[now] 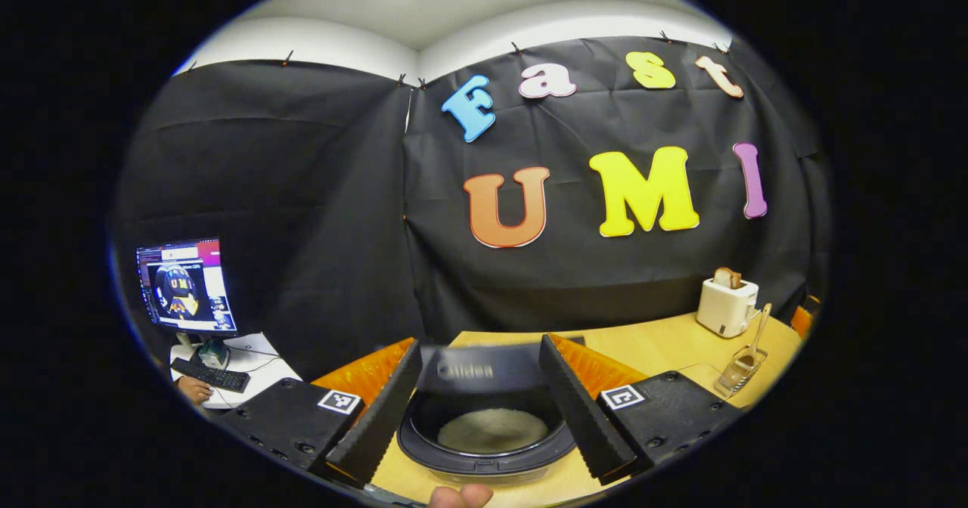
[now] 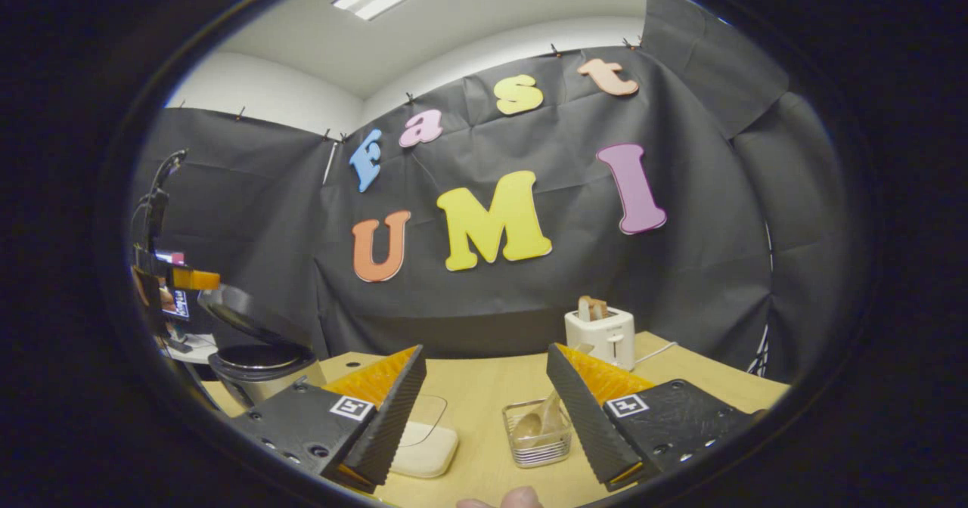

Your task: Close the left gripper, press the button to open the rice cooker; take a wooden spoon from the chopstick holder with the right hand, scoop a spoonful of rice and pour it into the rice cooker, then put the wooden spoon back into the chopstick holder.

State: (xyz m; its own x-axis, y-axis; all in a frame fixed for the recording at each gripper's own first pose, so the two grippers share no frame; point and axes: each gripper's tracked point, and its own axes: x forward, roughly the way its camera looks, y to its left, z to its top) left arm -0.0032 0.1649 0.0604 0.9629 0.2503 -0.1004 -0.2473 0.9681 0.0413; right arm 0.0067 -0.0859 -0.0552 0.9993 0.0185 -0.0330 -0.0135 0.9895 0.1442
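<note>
Left gripper (image 1: 484, 398) jaws spread wide, nothing between them; right gripper (image 2: 488, 410) jaws likewise wide apart, gripping nothing.

The rice cooker (image 1: 484, 425) lid is being smeared by blur, and its near rim is being hidden behind the left gripper's fingers (image 1: 378, 417). The wooden spoon (image 2: 538, 423) is being partly covered by the right gripper's finger (image 2: 586, 410).
</note>
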